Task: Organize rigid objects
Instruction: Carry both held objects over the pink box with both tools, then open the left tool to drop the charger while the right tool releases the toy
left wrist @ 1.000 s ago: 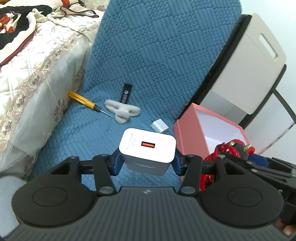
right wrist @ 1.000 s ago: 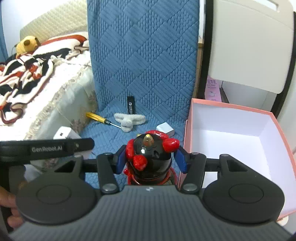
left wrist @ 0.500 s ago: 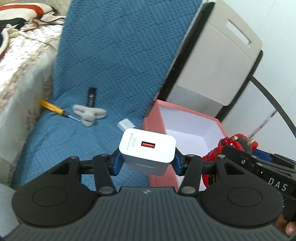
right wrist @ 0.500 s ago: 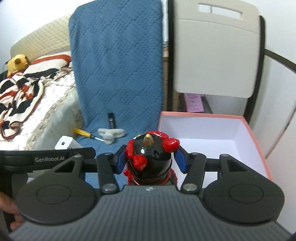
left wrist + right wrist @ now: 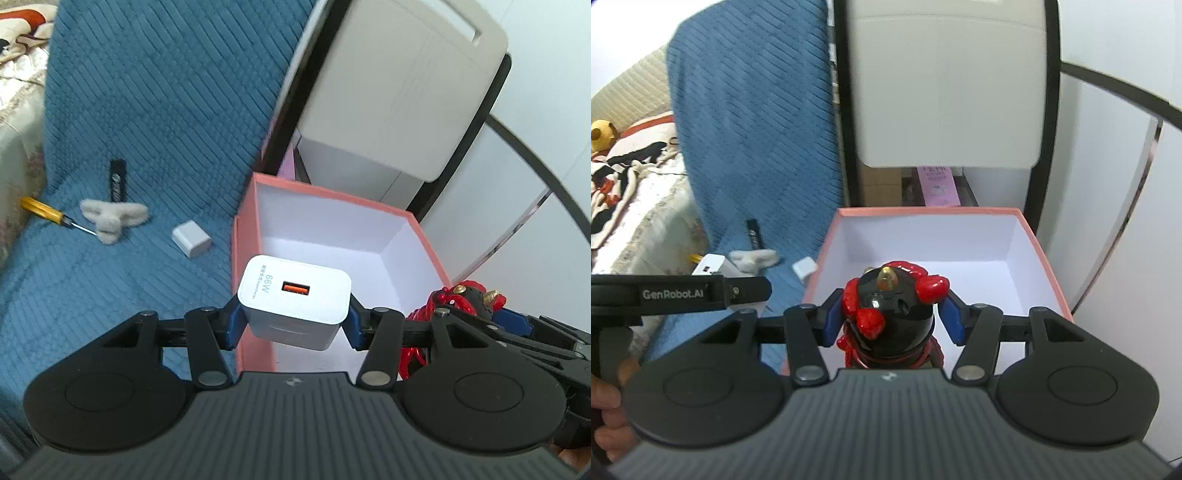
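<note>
1. Left claw (image 5: 293, 314): I have its blue pads closed about halfway on the white plastic wall charger with an orange USB port (image 5: 294, 301), gripped across its two flat sides. I judge it light, stiff and smooth; the glossy shell could slip, so the wide flat faces are the right hold.
2. Right claw (image 5: 891, 319): it stands about half shut, the pads flanking the glossy black-and-red figurine with a gold horn (image 5: 890, 314) at its rounded head. I judge it hard, slippery and possibly brittle; the knobbly red parts look chippable, so a hold on the plain black body is safer.
3. Pink cardboard box with white lining (image 5: 1049, 266): open-topped, empty as far as I see, directly ahead of and below both claws. Thin walls, likely to shift if knocked.
4. Left on the blue quilted cover (image 5: 147, 110), off to my left claw's left and ahead:
   - small white plastic cube (image 5: 191, 239), beside the box;
   - yellow-handled screwdriver (image 5: 48, 213);
   - flat black stick (image 5: 117, 181);
   - grey fuzzy piece (image 5: 112, 216), soft, probably not for the box.
</note>
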